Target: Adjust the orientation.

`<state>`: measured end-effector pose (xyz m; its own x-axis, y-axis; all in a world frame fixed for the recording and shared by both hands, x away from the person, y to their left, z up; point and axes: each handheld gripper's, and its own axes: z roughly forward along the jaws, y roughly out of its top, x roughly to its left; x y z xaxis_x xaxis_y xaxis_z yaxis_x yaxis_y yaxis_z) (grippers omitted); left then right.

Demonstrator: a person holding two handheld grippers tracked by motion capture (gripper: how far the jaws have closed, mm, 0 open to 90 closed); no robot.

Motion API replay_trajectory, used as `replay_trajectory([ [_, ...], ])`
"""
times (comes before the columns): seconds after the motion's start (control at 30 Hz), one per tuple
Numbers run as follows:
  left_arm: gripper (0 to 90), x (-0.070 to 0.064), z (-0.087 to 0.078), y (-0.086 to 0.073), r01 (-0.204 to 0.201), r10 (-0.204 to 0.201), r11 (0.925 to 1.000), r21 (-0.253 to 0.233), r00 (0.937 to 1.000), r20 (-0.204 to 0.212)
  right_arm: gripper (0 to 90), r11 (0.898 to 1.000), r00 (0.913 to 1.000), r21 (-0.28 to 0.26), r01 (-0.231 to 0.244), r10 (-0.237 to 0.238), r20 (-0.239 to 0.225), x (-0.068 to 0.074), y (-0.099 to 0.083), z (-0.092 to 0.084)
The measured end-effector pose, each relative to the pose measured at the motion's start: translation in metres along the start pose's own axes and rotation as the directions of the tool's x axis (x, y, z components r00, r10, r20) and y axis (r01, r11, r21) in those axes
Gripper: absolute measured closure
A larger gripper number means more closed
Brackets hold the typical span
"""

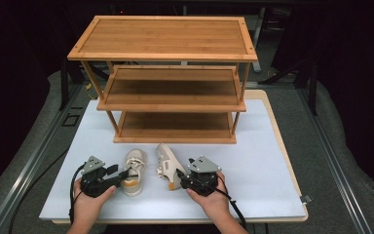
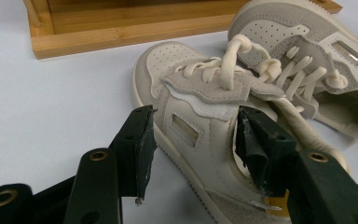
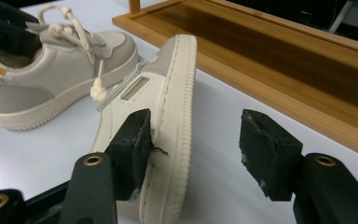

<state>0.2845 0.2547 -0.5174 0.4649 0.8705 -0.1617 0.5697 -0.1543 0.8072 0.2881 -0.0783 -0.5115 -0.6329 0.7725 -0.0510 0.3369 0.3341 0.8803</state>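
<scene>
Leather-look cream sneakers (image 2: 205, 140) seem light, soft-collared (laces (image 2: 233, 60) snag), so the released left claw (image 2: 193, 135) straddles one collar, while the released right claw (image 3: 193, 140) flanks the tipped sneaker's (image 3: 168, 107) stiff sole.

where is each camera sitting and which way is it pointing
High view: above the person's side, looking forward and down at the rack; both hands and forearms show.
Left gripper view: on the left hand-held gripper, jaws astride the upright shoe.
Right gripper view: on the right hand-held gripper, facing the tipped shoe.
All share both shoes.
</scene>
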Motion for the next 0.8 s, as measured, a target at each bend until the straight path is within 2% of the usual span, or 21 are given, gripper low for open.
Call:
replay_trajectory([
  [0.1,47.0,0.0,0.001,0.0,0.001,-0.001,1.0,0.001,1.0,-0.001,43.1,1.0,0.9998,-0.001,0.012,-0.012,0.018,0.0,-0.001,0.0],
  [0.4,47.0,-0.003,0.005,0.001,-0.002,0.002,1.0,0.009,1.0,0.0,46.5,0.999,0.9991,-0.033,-0.025,0.026,0.033,-0.014,-0.005,-0.004],
  [0.43,47.0,-0.003,0.005,0.001,-0.002,0.002,1.0,0.009,1.0,0.0,47.5,0.999,0.9975,-0.026,-0.036,0.037,0.06,-0.017,-0.005,-0.005],
  [0.47,47.0,-0.003,0.004,0.001,0.0,0.0,0.9999,0.011,1.0,0.002,47.8,0.998,0.9974,-0.031,-0.047,0.049,0.054,-0.019,-0.006,-0.005],
  [0.6,47.0,-0.002,0.004,0.0,0.001,-0.001,0.9999,0.01,1.0,0.004,49.0,0.994,0.9911,-0.014,-0.106,0.107,0.08,-0.033,-0.011,-0.006],
  [0.7,47.1,-0.002,0.004,0.001,0.004,-0.004,0.9999,0.01,1.0,0.007,50.1,0.989,0.9828,0.007,-0.149,0.148,0.111,-0.044,-0.015,-0.007],
  [0.77,47.1,-0.002,0.005,0.001,0.005,-0.005,0.9999,0.011,0.9999,0.009,49.5,0.988,0.977,0.013,-0.154,0.151,0.151,-0.05,-0.017,-0.008],
  [0.8,47.2,-0.003,0.006,0.001,0.004,-0.004,0.9999,0.012,0.9999,0.01,50.0,0.987,0.979,0.008,-0.159,0.157,0.13,-0.054,-0.018,-0.009],
])
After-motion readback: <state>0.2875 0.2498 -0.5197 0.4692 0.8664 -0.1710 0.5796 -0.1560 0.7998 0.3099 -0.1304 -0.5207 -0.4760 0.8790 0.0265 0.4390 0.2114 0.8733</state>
